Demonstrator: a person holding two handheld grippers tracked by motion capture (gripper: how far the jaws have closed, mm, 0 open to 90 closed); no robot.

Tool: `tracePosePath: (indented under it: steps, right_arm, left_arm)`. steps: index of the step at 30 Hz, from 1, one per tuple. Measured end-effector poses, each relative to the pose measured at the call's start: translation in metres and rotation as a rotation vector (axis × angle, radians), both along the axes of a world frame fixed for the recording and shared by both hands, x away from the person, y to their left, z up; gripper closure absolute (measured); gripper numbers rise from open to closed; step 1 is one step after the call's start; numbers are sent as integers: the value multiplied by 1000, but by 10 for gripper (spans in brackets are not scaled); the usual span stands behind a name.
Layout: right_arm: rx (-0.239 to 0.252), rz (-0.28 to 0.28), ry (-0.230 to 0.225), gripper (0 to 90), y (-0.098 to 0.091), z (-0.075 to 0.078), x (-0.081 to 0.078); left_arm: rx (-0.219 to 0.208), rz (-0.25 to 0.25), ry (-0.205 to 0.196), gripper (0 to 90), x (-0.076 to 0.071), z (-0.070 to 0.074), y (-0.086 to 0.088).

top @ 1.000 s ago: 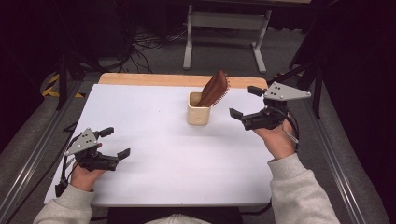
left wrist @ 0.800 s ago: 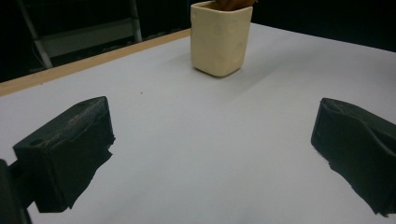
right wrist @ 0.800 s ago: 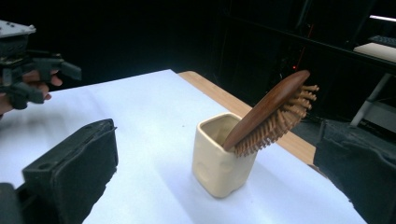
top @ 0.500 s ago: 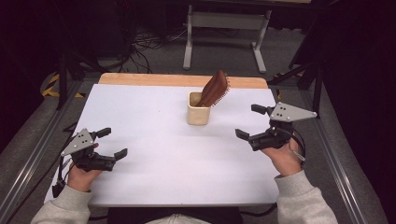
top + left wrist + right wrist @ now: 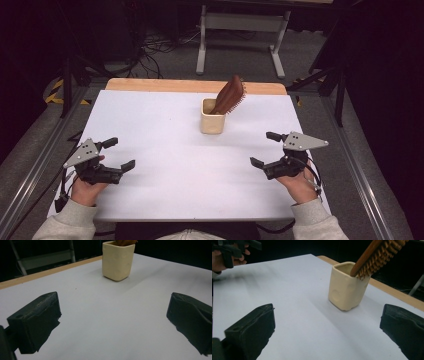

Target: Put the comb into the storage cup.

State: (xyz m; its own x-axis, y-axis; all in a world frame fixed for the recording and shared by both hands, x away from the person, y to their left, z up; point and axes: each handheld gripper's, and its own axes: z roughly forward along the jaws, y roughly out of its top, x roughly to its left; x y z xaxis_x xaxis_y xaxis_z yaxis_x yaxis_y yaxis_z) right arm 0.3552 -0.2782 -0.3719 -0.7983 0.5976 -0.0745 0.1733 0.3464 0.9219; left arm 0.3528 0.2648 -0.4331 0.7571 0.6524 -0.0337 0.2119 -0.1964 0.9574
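A cream square cup (image 5: 213, 117) (image 5: 117, 260) (image 5: 347, 286) stands upright toward the back of the white table (image 5: 165, 150). A brown wooden hairbrush (image 5: 230, 95) (image 5: 377, 255) leans in it, handle down, bristles facing right. My left gripper (image 5: 119, 153) (image 5: 113, 325) hovers open near the front left edge, with nothing between its jaws. My right gripper (image 5: 264, 149) (image 5: 327, 335) is open at the front right, well short of the cup, also holding nothing. In the right gripper view, the other hand and its gripper (image 5: 235, 248) show at the top left.
A bare wooden strip (image 5: 165, 85) runs along the table's far edge. Beyond it stands a grey metal stand (image 5: 240, 30) on the floor among cables. Metal rails (image 5: 360, 175) flank the table on both sides.
My right gripper has pulled back from beside the cup toward the front right of the table. My left gripper has drifted slightly nearer the front edge. Cup and brush have not moved.
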Motion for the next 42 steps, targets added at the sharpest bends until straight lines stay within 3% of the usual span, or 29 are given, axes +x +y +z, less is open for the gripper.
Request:
tracePosePath:
  steps: [11,20,24,27,28,31,38,42]
  right_arm:
    - [32,-9,40,2,-10,-42,-3]
    - [23,-4,63,2,-8,-66,-3]
    - [1,-19,87,1,-6,-77,-4]
    - [19,-35,99,1,-5,-85,-7]
    - [2,-41,89,1,-4,-85,-8]
    - [17,-39,60,3,-4,-84,-11]
    - [17,-52,72,1,-5,-85,-9]
    - [25,-63,72,1,-6,-84,-9]
  left_arm:
    - [-11,2,11,2,1,-4,1]
    - [-21,-4,17,2,2,-11,1]
    - [2,-1,24,1,2,-14,2]
    - [-3,7,16,1,1,-19,3]
    - [-15,5,17,1,1,-20,3]
    - [-13,9,25,1,2,-23,2]
    - [-3,33,25,1,2,-24,3]
    - [-25,42,39,1,3,-25,3]
